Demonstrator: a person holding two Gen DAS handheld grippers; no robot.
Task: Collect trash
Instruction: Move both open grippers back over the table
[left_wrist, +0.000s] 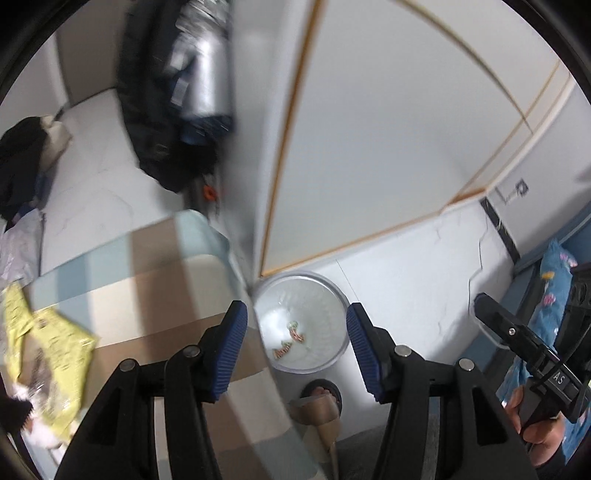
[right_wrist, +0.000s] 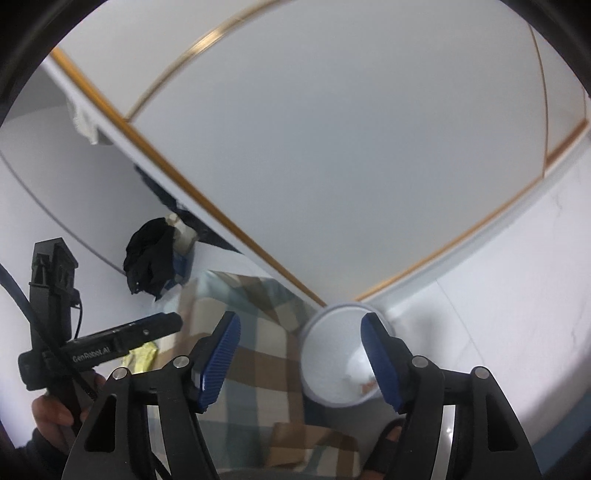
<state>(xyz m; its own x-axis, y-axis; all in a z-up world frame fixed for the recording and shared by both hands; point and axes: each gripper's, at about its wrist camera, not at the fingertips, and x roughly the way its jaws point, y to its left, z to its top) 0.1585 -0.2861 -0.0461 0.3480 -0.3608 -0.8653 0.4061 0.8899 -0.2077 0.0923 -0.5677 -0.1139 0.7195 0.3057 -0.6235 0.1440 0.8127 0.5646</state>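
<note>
Both sets of fingers are spread apart with nothing between them. The left gripper (left_wrist: 297, 350) has its blue ribbed pads (left_wrist: 231, 347) wide of each other, and the gap looks straight down into a white trash bin (left_wrist: 332, 295) on the floor. A couple of small crumpled wrappers (left_wrist: 293, 338) are lying at the bottom of it, orange and green — too small to say what they were.

The right gripper (right_wrist: 301, 360) is the same story: fingers apart, empty, with the bin (right_wrist: 328, 354) showing between and partly behind its right pad.

Just left of the bin is a worktop (left_wrist: 159, 295) covered in a checked cloth, brown, cream and pale blue. At its left side lies a yellow-green packet (left_wrist: 48, 354), pretty blurred, well apart from the bin. Near the bin's base there's a foot in a dark sandal (left_wrist: 321, 393). Further back on the floor sits a black bag (right_wrist: 147, 254) by the white cabinet (right_wrist: 332, 166) with the gold trim.
</note>
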